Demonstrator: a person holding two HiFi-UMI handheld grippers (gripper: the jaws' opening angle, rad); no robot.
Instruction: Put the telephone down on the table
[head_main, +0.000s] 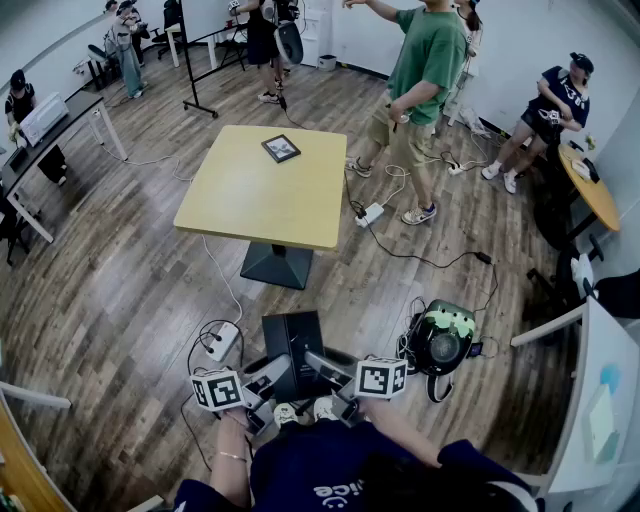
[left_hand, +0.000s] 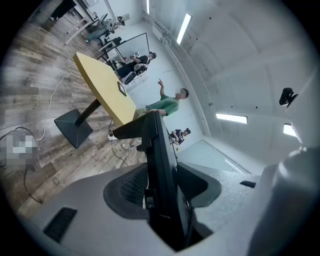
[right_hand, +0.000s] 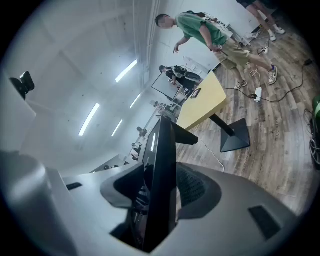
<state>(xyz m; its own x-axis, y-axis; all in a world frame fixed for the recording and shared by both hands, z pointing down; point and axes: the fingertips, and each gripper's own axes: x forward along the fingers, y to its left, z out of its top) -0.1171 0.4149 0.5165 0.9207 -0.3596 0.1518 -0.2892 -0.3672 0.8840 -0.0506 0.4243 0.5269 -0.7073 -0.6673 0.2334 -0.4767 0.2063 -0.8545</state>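
The telephone (head_main: 291, 349) is a flat black slab held upright low in the head view, in front of the person's body and above the wooden floor. My left gripper (head_main: 272, 378) grips it from the left and my right gripper (head_main: 327, 366) from the right. In the left gripper view the telephone (left_hand: 161, 165) stands edge-on between the jaws, with the ribbed pads (left_hand: 131, 186) against it. The right gripper view shows the same slab (right_hand: 161, 170) clamped between its pads (right_hand: 191, 186). The yellow table (head_main: 240, 200) stands well ahead, out of reach of both grippers.
A small dark-framed picture (head_main: 281, 148) lies on the table's far part. The table's black foot (head_main: 277, 265), power strips (head_main: 222, 341) with cables and a green and black device (head_main: 443, 338) are on the floor. Several people stand beyond the table. A white desk (head_main: 603, 400) is at right.
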